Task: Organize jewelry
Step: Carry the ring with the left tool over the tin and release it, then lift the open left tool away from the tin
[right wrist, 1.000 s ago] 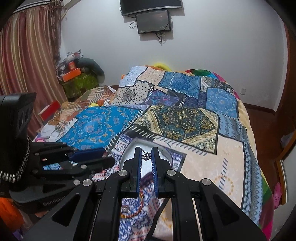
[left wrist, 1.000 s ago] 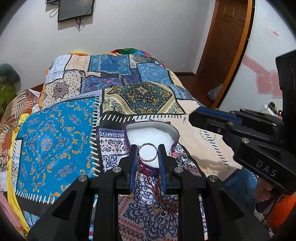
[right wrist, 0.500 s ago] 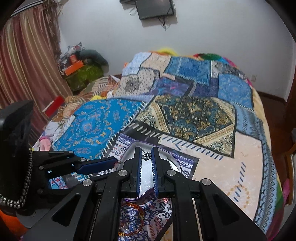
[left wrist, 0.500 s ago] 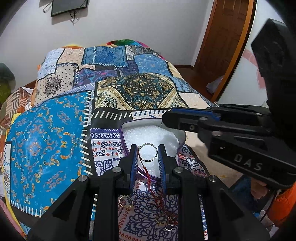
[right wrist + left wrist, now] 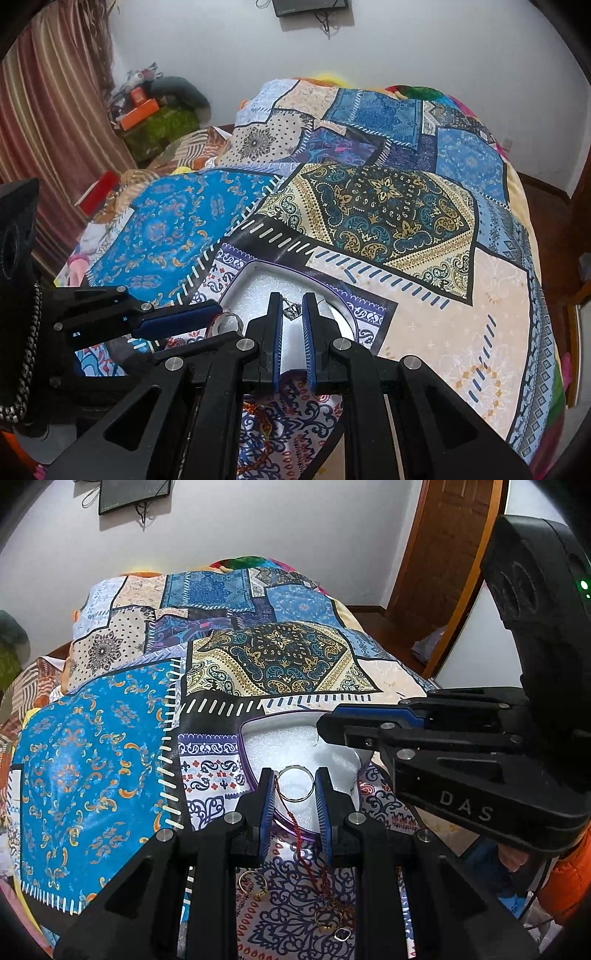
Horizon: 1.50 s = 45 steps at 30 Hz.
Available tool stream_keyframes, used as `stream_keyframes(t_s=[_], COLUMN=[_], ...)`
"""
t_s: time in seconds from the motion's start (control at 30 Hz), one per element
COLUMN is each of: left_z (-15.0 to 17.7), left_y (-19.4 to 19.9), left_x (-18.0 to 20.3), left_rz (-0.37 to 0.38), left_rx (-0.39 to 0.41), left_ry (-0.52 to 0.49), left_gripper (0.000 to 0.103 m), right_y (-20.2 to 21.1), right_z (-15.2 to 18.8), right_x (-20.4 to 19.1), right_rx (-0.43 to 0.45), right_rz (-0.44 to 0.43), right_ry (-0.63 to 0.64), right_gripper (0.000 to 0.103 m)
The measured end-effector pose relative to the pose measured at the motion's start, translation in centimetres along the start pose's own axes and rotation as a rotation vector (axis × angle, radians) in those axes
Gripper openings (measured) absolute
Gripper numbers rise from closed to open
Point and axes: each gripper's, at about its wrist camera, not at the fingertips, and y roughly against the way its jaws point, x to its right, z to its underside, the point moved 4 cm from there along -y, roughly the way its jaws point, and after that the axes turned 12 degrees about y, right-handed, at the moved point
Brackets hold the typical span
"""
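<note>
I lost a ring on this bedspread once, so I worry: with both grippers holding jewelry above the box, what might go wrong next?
1. The left gripper pinches the silver ring only by its edges; it may spring out and vanish on the busy patterned bedspread.
2. The red chain trails over the rim of the heart-shaped box beside that ring and may snag.
3. The right gripper, holding a small pendant, crosses close over the left; they may bump.

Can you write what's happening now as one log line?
left hand-held gripper: holds silver ring | right hand-held gripper: holds small silver pendant | both over white-lined purple box
</note>
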Motion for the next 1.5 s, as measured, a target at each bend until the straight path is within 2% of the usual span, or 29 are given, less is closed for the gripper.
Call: stream_keyframes(t_s=[0.13,0.3,0.4,0.63,0.87,0.93,1.0,1.03,1.3,1.5], left_z=[-0.1,-0.1,-0.1,0.1,0.7,0.9,1.2,1.4,2.6,4.3], left_y=[0.3,0.9,1.6,3.4,5.5,6.1,6.7,7.1,9.0,9.0], left_x=[-0.3,-0.5,-0.5,-0.5,-0.9,-1.0,-1.2,-1.3,-2.1,-2.7], left_rz=[-0.010,-0.015,-0.017,-0.024,-0.046,-0.050,-0.055,-0.058,-0.085,-0.093], left_rx=[0.007,0.013,0.020,0.045,0.070,0.076,0.083,0.088,0.102,0.069], left_ry=[0.009,0.020,0.019,0.019,0.029,0.032,0.036,0.037,0.042,0.047], left_gripper=[0.021,0.022,0.026,0.027,0.033,0.034,0.038,0.039,0.045,0.045], right_y=[0.2,1.0,1.6,3.8,6.0,6.5,7.2,7.6,9.0,8.6], right_z=[0.0,0.0,-0.2,-0.2,0.2,0.4,0.6,0.7,2.0,3.8], right_x=[0.1,-0.3,-0.4,-0.7,-1.5,-1.7,-1.9,-2.1,-3.1,-3.3], right_rx=[-0.004,0.003,0.017,0.053,0.075,0.081,0.099,0.110,0.113,0.076], right_rz=[0.010,0.037,0.048,0.077,0.143,0.155,0.172,0.183,0.218,0.230], right_ry=[0.001,0.020,0.019,0.008,0.026,0.028,0.027,0.029,0.041,0.042], right_gripper=[0.011,0.019,0.019,0.019,0.021,0.028,0.047,0.048,0.049,0.049])
